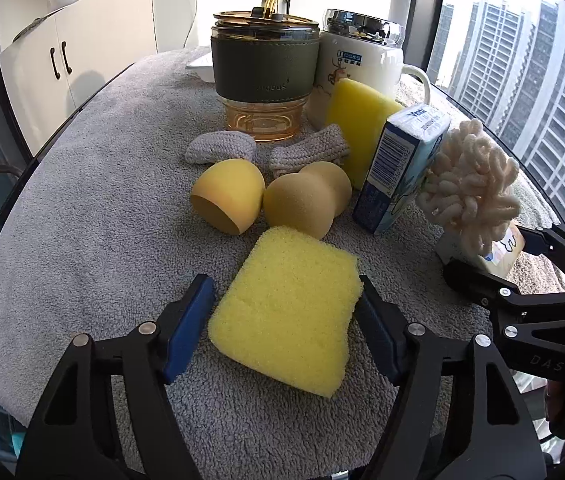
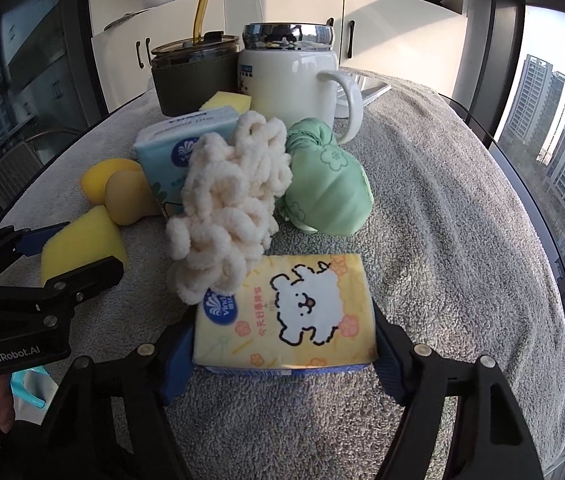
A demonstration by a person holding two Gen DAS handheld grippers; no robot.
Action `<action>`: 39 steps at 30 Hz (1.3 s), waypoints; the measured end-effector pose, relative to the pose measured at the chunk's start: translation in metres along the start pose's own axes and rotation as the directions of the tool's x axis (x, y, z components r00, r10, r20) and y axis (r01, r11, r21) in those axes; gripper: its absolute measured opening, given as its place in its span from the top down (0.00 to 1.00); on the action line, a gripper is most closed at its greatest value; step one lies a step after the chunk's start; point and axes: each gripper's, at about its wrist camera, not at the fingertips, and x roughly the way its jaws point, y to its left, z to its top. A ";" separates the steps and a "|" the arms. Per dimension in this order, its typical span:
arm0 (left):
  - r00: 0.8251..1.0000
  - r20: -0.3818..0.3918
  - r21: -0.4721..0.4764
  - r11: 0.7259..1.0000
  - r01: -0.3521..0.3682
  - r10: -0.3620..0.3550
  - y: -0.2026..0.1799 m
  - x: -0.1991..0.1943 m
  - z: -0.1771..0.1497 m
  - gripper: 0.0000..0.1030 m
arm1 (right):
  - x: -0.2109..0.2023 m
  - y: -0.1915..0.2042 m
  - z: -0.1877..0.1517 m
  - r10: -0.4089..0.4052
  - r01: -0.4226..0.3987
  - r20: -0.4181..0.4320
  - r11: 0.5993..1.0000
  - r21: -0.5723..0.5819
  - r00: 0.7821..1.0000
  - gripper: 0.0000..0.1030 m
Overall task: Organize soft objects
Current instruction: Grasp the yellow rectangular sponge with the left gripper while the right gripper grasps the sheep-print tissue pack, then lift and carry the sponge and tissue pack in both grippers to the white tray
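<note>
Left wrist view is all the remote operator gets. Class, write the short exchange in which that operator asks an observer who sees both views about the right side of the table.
Operator: What is between the fingers of the right hand-held gripper?
Observer: A yellow tissue pack, lying flat, printed with a white fluffy cartoon animal.
Operator: Is anything hidden behind the cream loopy scrubber?
Observer: Yes, a green cloth bundle sits beside it, in front of the white mug.
</note>
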 end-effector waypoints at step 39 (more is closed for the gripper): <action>0.986 0.156 -0.047 0.997 0.066 -0.058 0.049 -0.069 0.025 0.57 | -0.081 -0.014 0.018 -0.040 0.039 0.058 0.999 0.019 0.998 0.27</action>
